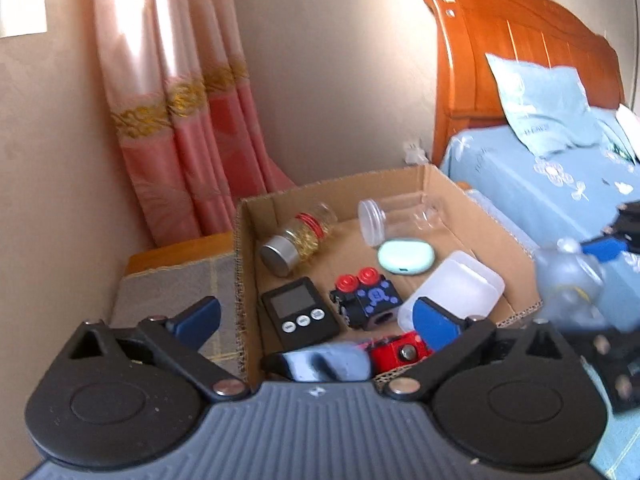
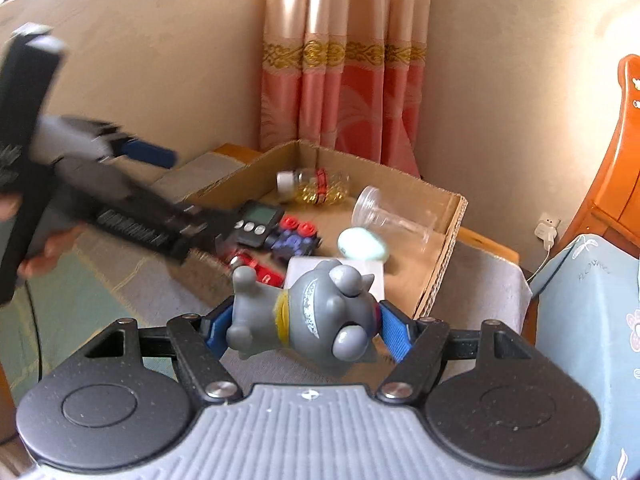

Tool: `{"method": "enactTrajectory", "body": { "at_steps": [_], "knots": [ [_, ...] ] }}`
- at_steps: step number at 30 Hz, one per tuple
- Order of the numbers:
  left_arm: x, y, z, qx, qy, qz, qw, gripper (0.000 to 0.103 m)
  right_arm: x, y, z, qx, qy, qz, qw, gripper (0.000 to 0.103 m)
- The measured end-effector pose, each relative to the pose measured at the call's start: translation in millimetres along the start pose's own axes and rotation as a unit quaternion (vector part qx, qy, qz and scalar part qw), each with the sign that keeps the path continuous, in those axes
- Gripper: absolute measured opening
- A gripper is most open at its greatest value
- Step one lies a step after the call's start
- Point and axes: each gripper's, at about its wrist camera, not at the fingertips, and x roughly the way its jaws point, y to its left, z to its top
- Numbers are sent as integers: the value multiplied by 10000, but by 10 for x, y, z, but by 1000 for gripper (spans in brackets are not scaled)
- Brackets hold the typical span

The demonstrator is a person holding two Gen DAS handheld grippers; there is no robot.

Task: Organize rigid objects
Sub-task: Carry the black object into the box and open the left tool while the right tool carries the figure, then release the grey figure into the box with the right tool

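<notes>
While both wrist cameras face the same cardboard box, each shows details the other lacks.

Left gripper: jaws spread wide, nothing between the blue pads; it hangs over the box's near edge.
Right gripper: clamped on a grey figurine, pads pressing from 9 and 3 o'clock; the toy lies sideways.
Figurine, left view: only a blurred grey shape at 3 o'clock, outside the box wall.
Box contents, left view: black timer near centre; beaded jar on its side at 11 o'clock of it; clear jar at 1 o'clock; mint case just beneath that; red-and-blue block toy at 3 o'clock; white container beyond; red toy at 5 o'clock.
Right view only: a hand at 9 o'clock holding the left gripper; a wall plug at 3 o'clock.
Left view only: blue bedding with a pillow, 2 o'clock.
</notes>
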Motion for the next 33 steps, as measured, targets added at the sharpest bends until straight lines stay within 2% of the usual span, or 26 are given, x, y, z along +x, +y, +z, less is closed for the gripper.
{"method": "enactTrajectory", "body": {
  "at_steps": [6, 12, 16, 20, 21, 22, 24, 25, 28, 31, 33],
  "knots": [
    [-290, 204, -182, -515, -99, 217, 9984, 102, 241, -94, 387, -26, -17, 9, 10000, 77],
    [-523, 343, -458, -809, -154, 675, 9943, 102, 826, -101, 885, 83, 278, 142, 9995, 77],
    [-545, 407, -595, -980, 81, 860, 9914, 102, 1251, -44, 1054, 191, 546, 41, 9983, 77],
    [-618, 445, -654, -991, 18, 997, 9901, 102, 1515, -55, 1101, 353, 759, -120, 9964, 78],
    [-628, 454, -655, -1007, -6, 973, 9901, 102, 1554, -65, 1104, 405, 778, -175, 9960, 80],
    [-640, 458, -658, -1027, -29, 957, 9901, 102, 1585, -76, 1108, 446, 799, -188, 9956, 90],
    [-651, 464, -656, -1030, -92, 925, 9903, 102, 1584, -93, 1125, 528, 722, -222, 9957, 102],
    [-647, 460, -654, -1015, -104, 933, 9904, 102, 1538, -98, 1121, 576, 638, -239, 9960, 103],
    [-634, 423, -638, -943, -140, 962, 9908, 102, 1372, -114, 1113, 756, 576, -206, 9953, 103],
    [-632, 400, -598, -938, -145, 959, 9909, 102, 1153, -96, 1068, 885, 791, -485, 9917, 103],
    [-614, 392, -552, -998, -7, 1013, 9898, 102, 969, -68, 984, 949, 929, -686, 9888, 103]
  ]
}}
